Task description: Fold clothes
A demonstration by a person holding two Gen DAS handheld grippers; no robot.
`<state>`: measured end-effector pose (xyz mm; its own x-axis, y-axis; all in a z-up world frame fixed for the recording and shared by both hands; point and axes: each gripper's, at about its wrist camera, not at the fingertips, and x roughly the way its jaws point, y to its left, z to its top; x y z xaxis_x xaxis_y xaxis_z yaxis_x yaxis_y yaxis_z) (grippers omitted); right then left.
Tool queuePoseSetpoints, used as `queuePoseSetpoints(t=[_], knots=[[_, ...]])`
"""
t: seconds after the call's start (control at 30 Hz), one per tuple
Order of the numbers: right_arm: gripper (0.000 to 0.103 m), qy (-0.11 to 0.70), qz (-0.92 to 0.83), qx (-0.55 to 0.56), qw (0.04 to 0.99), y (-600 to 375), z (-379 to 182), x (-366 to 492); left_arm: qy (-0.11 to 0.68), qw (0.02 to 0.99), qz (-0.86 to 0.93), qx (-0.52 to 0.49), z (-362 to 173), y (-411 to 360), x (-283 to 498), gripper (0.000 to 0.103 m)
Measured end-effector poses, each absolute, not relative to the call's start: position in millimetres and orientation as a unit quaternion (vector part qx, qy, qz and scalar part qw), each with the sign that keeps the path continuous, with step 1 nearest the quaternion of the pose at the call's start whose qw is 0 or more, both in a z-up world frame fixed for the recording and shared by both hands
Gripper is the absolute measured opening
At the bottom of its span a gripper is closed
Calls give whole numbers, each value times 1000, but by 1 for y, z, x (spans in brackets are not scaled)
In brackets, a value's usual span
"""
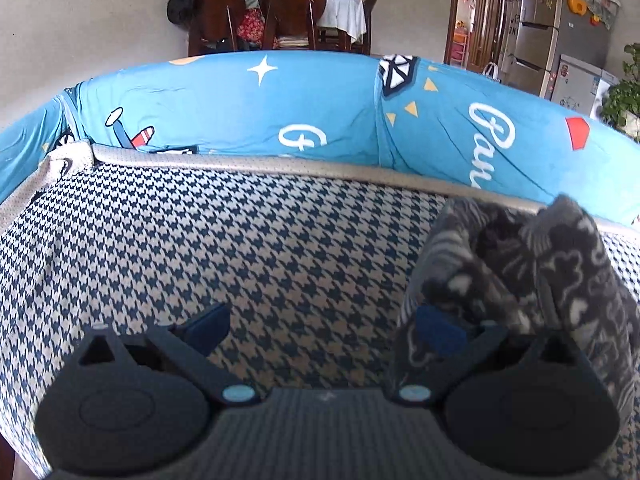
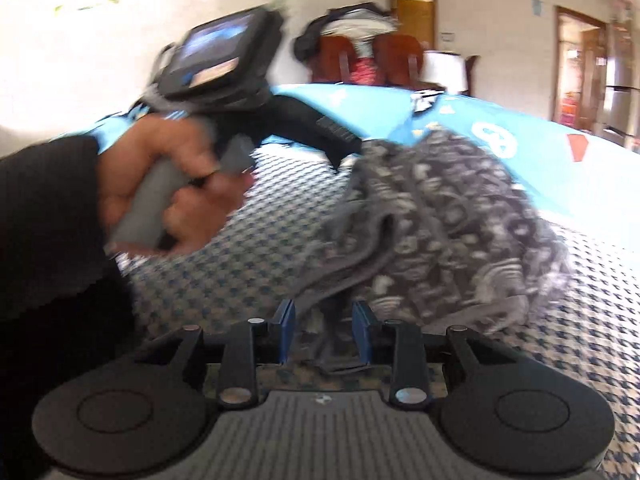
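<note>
Grey patterned garment [image 2: 440,224]: bunched on houndstooth cover [image 1: 240,240], near blue printed bedding [image 1: 320,112]. Right gripper [image 2: 325,332]: jaws narrowly parted, fabric edge between, pads apart from it. Left gripper [image 1: 324,328]: jaws wide, garment draped over one finger.

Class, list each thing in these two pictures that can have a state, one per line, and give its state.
Patterned grey garment: bunched up, not flat, lying on the houndstooth cover.
Left gripper: jaws wide open; the garment drapes over its right finger.
Right gripper: jaws partly open, cloth between the pads but not pinched.
Houndstooth cover: spread flat.
Blue printed sheet: stretched, slightly wrinkled.
Doorway: open.
</note>
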<state>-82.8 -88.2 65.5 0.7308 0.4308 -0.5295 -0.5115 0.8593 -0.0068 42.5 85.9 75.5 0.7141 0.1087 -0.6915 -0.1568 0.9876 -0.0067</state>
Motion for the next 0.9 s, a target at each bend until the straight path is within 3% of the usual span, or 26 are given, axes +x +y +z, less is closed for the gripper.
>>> queuePoseSetpoints(t=[0.43,0.53,0.6,0.67,0.9], knots=[[41,224,124,-58,965,-108,71,-54,382,922,52,-25,62,76,31,103],[49,211,100,-54,971,-110,73,-42,367,928,48,-41,72,81,28,103],[63,204,88,-54,973,-111,73,-32,355,932,44,-51,79,83,28,103],[68,204,75,-53,975,-110,73,-19,344,936,38,-63,85,84,30,103],[67,243,75,-19,967,-110,58,4,343,936,35,-69,84,75,46,103]])
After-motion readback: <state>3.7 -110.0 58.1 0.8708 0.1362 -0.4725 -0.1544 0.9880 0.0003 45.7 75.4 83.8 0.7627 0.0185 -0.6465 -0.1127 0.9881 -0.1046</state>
